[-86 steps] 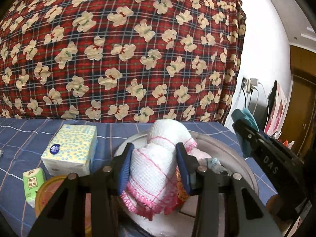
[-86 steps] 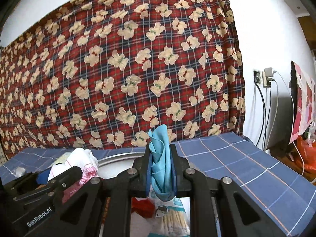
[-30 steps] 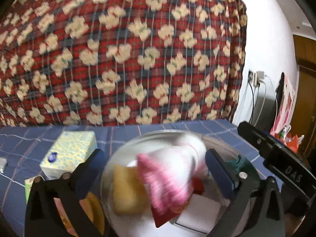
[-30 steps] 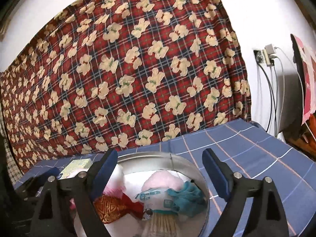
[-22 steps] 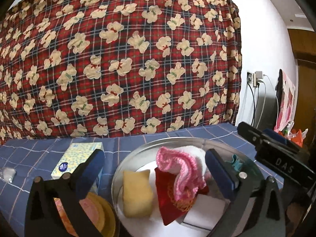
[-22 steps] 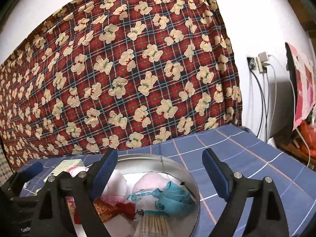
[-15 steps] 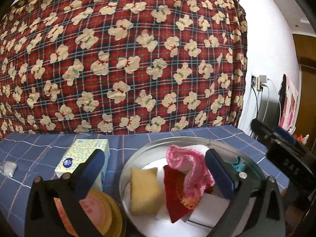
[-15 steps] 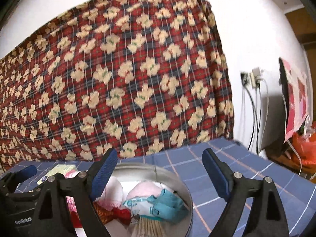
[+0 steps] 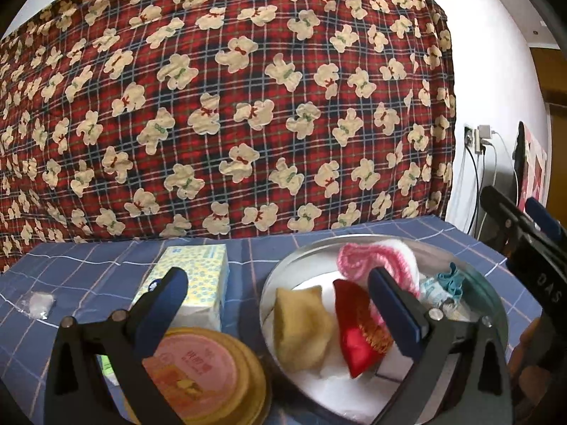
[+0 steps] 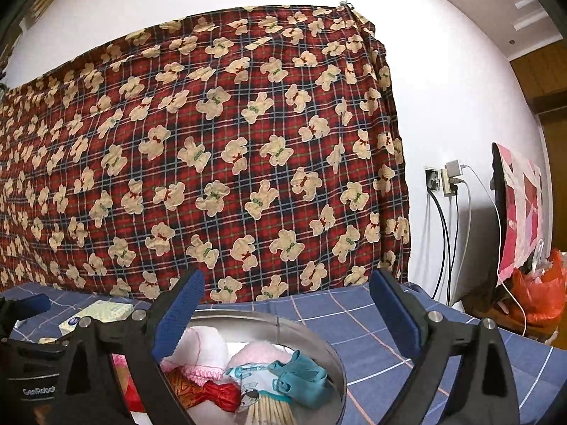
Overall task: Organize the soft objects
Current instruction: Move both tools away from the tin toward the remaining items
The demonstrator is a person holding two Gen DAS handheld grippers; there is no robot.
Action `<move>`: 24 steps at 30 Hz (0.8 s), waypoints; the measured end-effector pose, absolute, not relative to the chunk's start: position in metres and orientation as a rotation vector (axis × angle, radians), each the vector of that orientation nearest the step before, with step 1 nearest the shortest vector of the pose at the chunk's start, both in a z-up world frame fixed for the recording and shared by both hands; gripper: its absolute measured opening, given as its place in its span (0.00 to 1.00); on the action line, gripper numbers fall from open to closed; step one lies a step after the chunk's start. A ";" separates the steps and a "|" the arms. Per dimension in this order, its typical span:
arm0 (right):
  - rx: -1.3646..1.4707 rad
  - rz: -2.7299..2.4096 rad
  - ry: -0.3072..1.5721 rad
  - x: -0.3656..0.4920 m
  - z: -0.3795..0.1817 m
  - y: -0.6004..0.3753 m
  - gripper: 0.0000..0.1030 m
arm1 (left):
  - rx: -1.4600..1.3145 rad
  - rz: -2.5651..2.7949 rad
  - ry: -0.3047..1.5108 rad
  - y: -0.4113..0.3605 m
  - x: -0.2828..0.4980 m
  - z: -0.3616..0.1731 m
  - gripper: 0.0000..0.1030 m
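A round metal basin (image 9: 496,304) on the blue checked tablecloth holds a yellow sponge (image 9: 301,329), a red pouch (image 9: 354,336), a pink-and-white knitted towel (image 9: 375,258) and a teal cloth (image 9: 450,279). My left gripper (image 9: 277,278) is open over the basin's near left rim with nothing between its fingers. My right gripper (image 10: 287,279) hovers level over the basin (image 10: 301,326). Its jaws are opening and hold nothing. Below it lie the teal cloth (image 10: 301,372) and the towel (image 10: 205,347). In the left wrist view the right gripper (image 9: 524,233) stands at the far right.
A yellow-dotted tissue box (image 9: 198,276) and a round tin with a pink lid (image 9: 198,364) sit left of the basin. A small plastic packet (image 9: 39,302) lies far left. A bear-print cloth hangs behind. A wall socket with cables (image 10: 443,180) and an orange bag (image 10: 542,294) are at the right.
Both grippers have let go: the towel and the teal cloth now lie in the basin. My left gripper has shifted left toward the tissue box. My right gripper has tilted up and spread slightly wider.
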State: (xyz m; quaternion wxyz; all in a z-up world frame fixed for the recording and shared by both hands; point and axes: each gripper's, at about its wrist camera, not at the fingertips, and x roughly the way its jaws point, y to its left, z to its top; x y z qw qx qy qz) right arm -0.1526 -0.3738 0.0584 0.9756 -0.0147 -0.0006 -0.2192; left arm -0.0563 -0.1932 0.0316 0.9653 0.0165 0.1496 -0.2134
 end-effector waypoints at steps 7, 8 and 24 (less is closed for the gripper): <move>-0.072 -0.417 0.046 -0.145 0.051 -0.356 0.93 | 0.119 -0.377 0.258 -0.180 -0.064 0.025 1.00; -0.087 -0.414 0.053 -0.144 0.050 -0.352 0.93 | 0.124 -0.374 0.258 -0.178 -0.064 0.024 1.00; -0.035 -0.314 0.115 -0.130 0.042 -0.299 0.93 | 0.068 -0.315 0.313 -0.116 -0.042 0.019 1.00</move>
